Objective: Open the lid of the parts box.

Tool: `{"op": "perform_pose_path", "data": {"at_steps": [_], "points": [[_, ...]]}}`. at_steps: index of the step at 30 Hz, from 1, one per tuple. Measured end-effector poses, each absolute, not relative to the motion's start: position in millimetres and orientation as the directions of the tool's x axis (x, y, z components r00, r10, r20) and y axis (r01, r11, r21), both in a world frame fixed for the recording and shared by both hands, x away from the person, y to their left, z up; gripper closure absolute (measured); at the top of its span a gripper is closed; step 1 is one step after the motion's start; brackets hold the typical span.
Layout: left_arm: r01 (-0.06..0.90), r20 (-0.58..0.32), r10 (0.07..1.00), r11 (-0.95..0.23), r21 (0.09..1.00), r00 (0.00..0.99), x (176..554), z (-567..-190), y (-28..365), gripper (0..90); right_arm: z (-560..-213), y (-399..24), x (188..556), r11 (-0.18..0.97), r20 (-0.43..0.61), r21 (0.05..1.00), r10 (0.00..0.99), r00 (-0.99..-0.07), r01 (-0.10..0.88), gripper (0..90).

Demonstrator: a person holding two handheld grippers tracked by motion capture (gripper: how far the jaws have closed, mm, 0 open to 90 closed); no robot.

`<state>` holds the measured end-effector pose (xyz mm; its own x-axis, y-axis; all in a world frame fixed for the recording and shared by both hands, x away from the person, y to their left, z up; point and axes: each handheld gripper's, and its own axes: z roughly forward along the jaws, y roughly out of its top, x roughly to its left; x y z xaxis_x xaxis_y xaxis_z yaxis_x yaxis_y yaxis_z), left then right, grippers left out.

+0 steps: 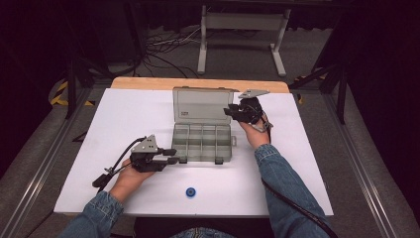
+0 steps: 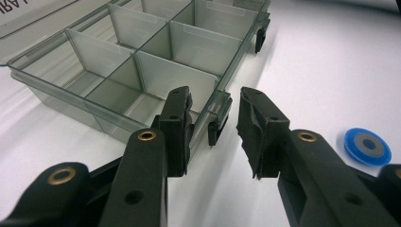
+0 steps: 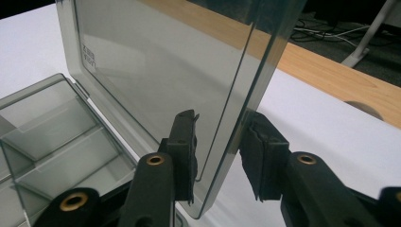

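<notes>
A clear grey compartment box (image 1: 200, 157) lies open mid-table, its lid (image 1: 203, 104) standing upright at the back. My left gripper (image 1: 173, 154) is open at the box's front left corner. In the left gripper view its jaws (image 2: 215, 101) straddle a black latch (image 2: 215, 128) on the box (image 2: 118, 80) without touching it. My right gripper (image 1: 229, 111) is at the lid's right edge. In the right gripper view the lid (image 3: 165, 61) passes between the open jaws (image 3: 220, 123), close to one jaw and apart from the other. The compartments look empty.
A small blue disc (image 1: 190, 192) with a grey centre lies on the white tabletop near the front edge, also seen beside the left gripper as a blue disc (image 2: 368, 146). A wooden strip (image 1: 198, 83) runs along the table's far edge. Cables and a stand sit on the floor beyond.
</notes>
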<state>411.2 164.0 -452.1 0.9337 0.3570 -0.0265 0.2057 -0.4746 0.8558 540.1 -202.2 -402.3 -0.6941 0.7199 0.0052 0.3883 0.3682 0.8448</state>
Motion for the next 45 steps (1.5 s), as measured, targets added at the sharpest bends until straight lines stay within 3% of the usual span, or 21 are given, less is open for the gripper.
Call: {"op": "perform_pose_path", "data": {"at_steps": [8, 18, 45], "points": [[0.206, -0.027, 0.357, -0.473, 0.856, 0.934, 411.5, -452.1, 164.3, 64.5, -407.5, -200.9, 545.9, 0.365, 0.014, 0.838, 0.729, -0.684, 0.407, 62.5], [0.211, -0.034, 0.358, -0.470, 0.857, 0.933, 411.5, -452.2, 164.4, 64.1, -414.6, -197.1, 551.2, 0.349, 0.055, 0.828, 0.728, -0.684, 0.439, 47.4], [0.212, -0.035, 0.356, -0.470, 0.857, 0.934, 411.0, -452.4, 164.1, 63.7, -433.6, -199.6, 555.7, 0.330, 0.111, 0.797, 0.743, -0.660, 0.506, 41.5]]}}
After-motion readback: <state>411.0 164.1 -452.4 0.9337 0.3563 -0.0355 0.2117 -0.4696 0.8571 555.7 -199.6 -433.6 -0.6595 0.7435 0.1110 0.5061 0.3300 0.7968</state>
